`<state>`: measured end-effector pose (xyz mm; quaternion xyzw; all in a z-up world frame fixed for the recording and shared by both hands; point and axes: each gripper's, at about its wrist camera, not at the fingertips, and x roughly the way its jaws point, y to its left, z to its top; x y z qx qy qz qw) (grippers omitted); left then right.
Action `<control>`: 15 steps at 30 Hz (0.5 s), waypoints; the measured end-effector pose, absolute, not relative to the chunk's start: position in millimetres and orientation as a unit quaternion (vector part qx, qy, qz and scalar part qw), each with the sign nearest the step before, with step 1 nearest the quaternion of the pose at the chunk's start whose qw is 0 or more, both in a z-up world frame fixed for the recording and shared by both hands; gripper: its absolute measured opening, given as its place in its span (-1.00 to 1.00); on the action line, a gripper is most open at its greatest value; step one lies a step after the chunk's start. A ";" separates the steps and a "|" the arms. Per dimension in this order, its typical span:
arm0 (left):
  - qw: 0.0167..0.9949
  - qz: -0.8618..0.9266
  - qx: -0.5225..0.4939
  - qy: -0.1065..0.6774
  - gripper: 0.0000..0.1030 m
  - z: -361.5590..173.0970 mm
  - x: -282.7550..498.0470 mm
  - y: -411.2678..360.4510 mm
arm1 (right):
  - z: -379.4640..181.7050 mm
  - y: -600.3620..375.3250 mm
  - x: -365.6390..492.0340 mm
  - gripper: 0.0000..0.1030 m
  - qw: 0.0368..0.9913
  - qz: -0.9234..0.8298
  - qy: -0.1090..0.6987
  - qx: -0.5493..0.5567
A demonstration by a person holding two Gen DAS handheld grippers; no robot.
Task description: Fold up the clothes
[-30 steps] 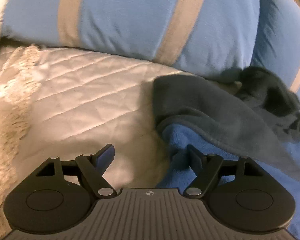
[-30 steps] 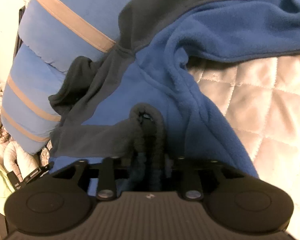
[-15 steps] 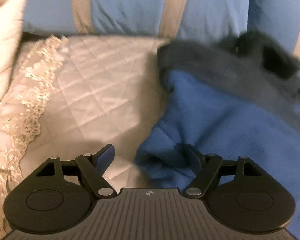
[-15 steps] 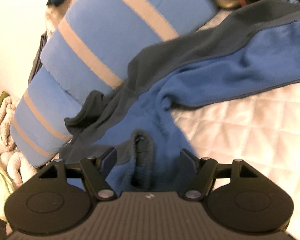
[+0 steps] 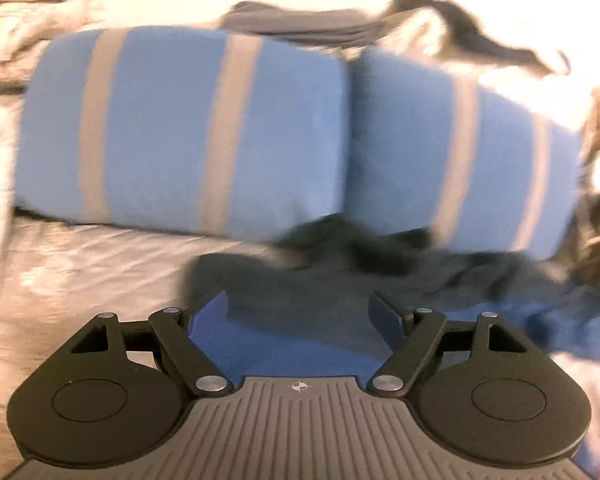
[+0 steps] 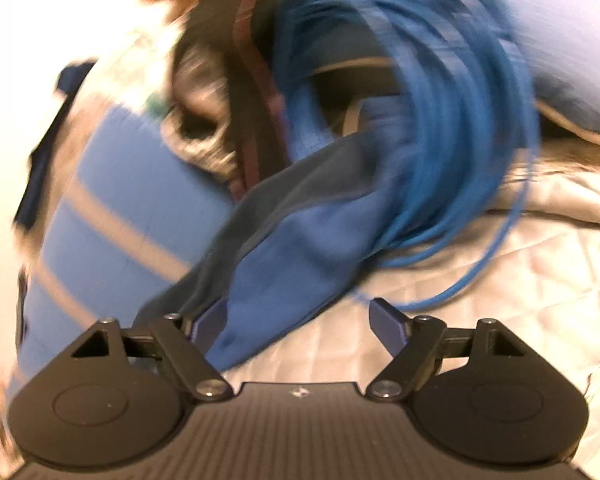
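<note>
Fold barely begun: blue-and-charcoal fleece garment lies rumpled on the pale quilted bedspread against the blue striped pillows, left gripper spread wide over it holding nothing, right gripper wide but closing slightly, unclamped on the garment's sleeve

Quilted cream bed cover carrying blue fleece garment, two striped blue pillows lying behind, coiled blue cable resting alongside

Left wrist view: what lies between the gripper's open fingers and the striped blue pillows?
The blue and grey fleece garment fills that stretch, running from between the left gripper fingers up to the pillows. The frame is blurred.
</note>
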<state>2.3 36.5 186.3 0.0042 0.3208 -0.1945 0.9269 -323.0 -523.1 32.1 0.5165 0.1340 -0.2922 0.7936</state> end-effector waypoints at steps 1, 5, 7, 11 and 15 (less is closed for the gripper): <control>0.924 -0.210 -0.008 0.320 0.52 188.4 -3.5 26.1 | 25.9 -531.4 -326.0 0.52 0.784 -0.295 0.124 0.532; 0.911 -0.266 -0.035 0.312 0.53 179.6 -23.8 -17.3 | 9.8 -555.0 -321.0 0.36 0.766 -0.305 0.103 0.557; 0.907 -0.285 -0.043 0.308 0.53 169.5 -30.7 -34.7 | 3.9 -560.3 -314.1 0.27 0.760 -0.308 0.097 0.564; 0.891 -0.295 -0.092 0.332 0.53 137.1 -34.1 -47.4 | -7.4 -570.3 -300.4 -0.06 0.748 -0.312 0.085 0.579; 0.877 -0.304 -0.113 0.355 0.53 105.0 -29.5 -44.4 | -8.5 -567.4 -291.3 -0.30 0.741 -0.319 0.086 0.585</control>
